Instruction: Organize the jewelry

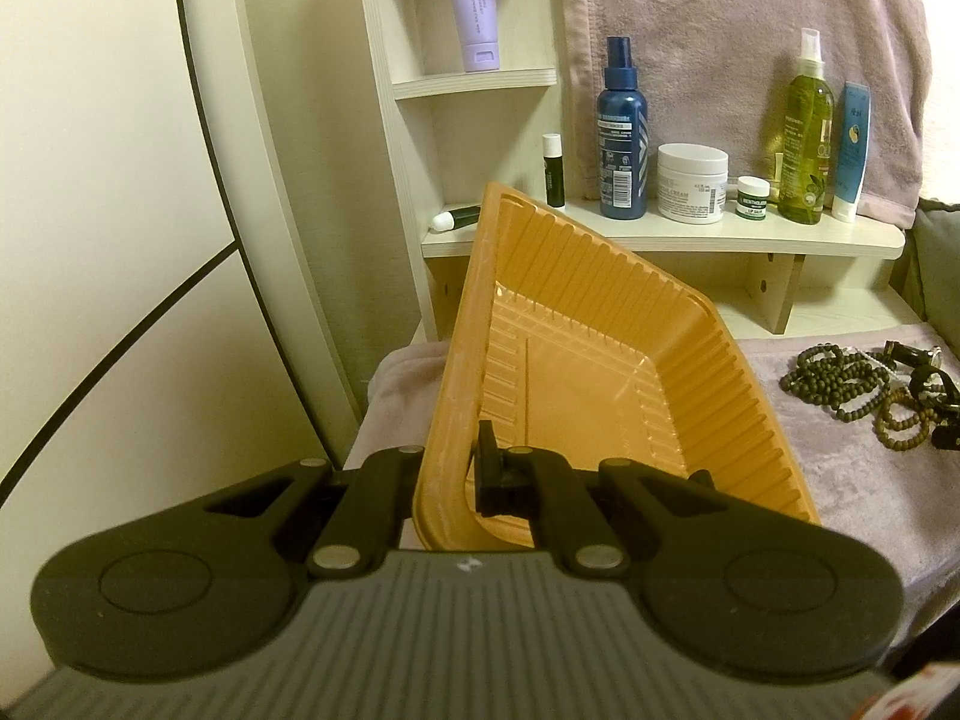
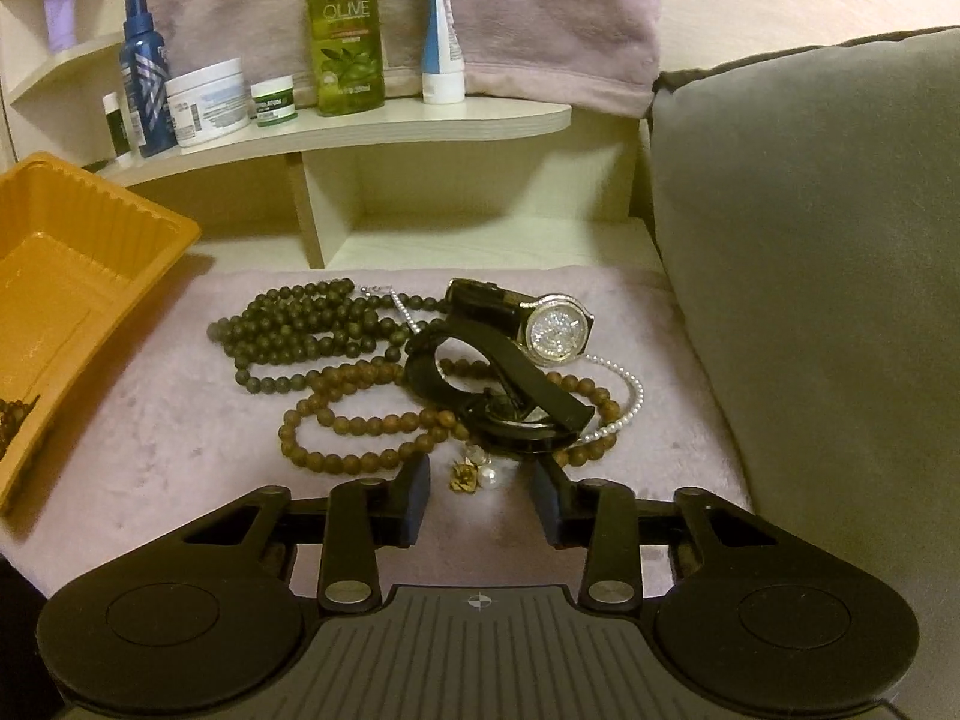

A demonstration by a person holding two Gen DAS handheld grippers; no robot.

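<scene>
My left tongs were clamped on the near rim of the orange tray, holding it tilted with its far corner raised toward the shelf. One finger sat inside the tray wall, the other outside it. In the right wrist view a few brown beads lay in the tray's low corner.

My right tongs stood parted, not gripping anything, low over the lilac cloth on the bench. Between the fingertips lay a small gold flower earring with a pearl beside it; neither pad touched them.

Just beyond lay the tangled jewelry: a dark bead necklace, a brown bead strand, a thin pearl chain and a watch with a sparkling face and black strap, heaped on one another.

Bottles and jars stood on the shelf, among them a green olive bottle, and a grey cushion filled the right side.
</scene>
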